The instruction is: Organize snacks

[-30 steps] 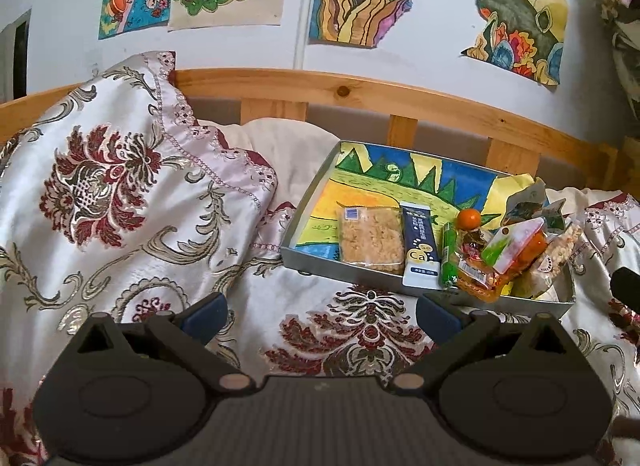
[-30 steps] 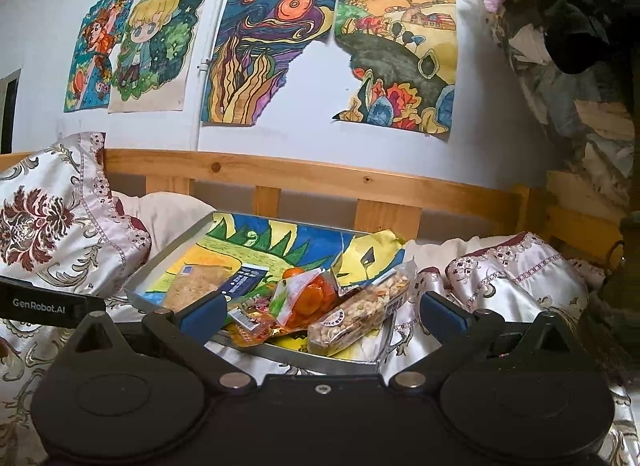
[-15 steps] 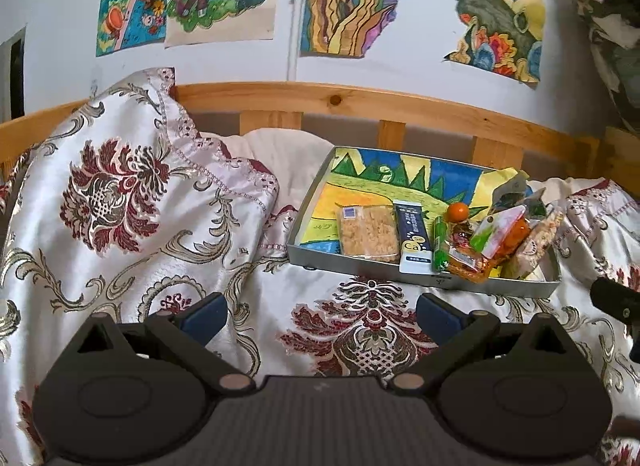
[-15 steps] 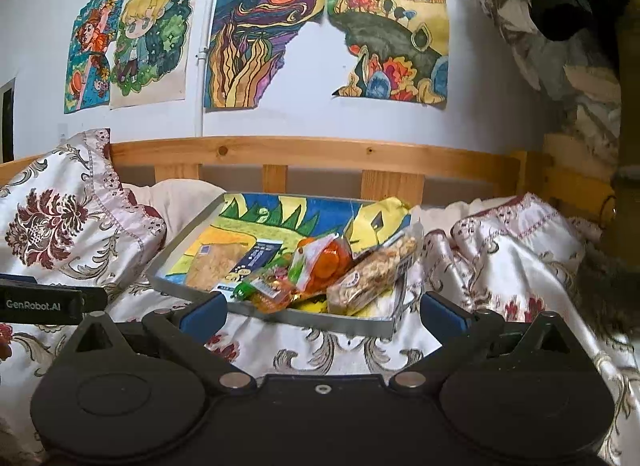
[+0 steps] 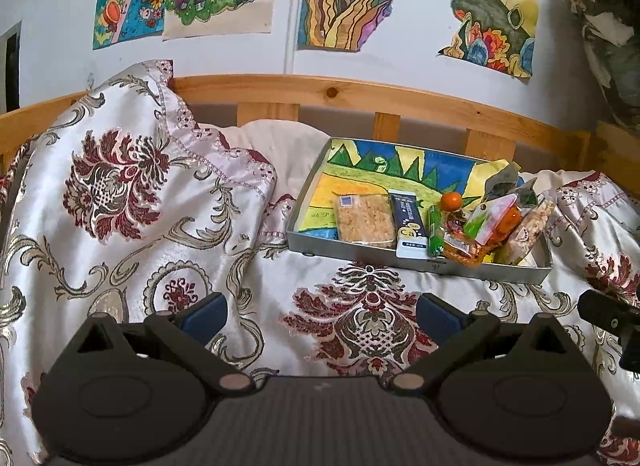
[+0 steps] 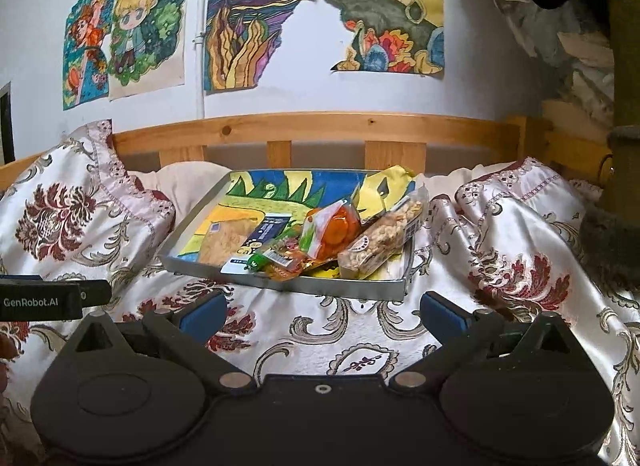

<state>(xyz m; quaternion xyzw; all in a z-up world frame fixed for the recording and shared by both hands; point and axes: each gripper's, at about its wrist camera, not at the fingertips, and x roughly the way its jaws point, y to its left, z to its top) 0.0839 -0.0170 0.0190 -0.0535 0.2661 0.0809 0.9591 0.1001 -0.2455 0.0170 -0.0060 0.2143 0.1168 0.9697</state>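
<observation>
both hand-held grippers backed off tray (image 5: 420,264) | left (image 5: 320,314) wide open, empty | right (image 6: 322,312) same

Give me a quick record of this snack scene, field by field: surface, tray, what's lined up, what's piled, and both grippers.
surface: patterned satin bedspread
tray: shallow metal tray on the bedspread, painted liner inside
lined up, tray's left part: clear-wrapped crispy bar, dark blue bar beside it
piled, tray's right part: green stick pack, orange packets, nut bar leaning on the rim
left hand-held gripper: open, empty, short of the tray
right hand-held gripper: open, empty, short of the tray
</observation>
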